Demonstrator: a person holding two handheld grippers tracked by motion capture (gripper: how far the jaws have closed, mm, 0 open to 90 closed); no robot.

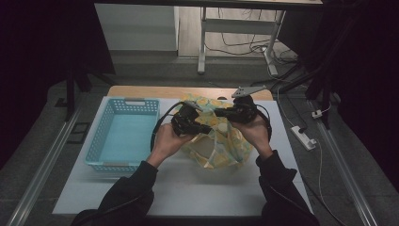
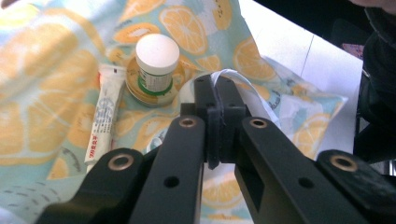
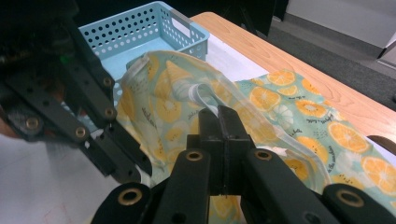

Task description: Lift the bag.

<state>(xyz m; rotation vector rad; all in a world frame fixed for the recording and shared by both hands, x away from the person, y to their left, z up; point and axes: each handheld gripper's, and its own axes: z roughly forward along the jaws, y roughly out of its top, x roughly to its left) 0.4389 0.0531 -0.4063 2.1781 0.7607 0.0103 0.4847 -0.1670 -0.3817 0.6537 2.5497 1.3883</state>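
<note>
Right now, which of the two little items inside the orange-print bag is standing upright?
The white-capped bottle with the green label stands upright; the white tube beside it lies flat on the bag.

Both tongs, left [image 1: 195,126] and right [image 1: 225,114], grip the orange-print bag [image 1: 226,146] beside a blue basket [image 1: 123,134] on the table [image 1: 197,188].

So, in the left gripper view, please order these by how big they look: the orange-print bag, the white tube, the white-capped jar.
1. orange-print bag, largest by far.
2. white tube and white-capped jar: the tube looks longer, the jar wider, so I would not rank them.
</note>
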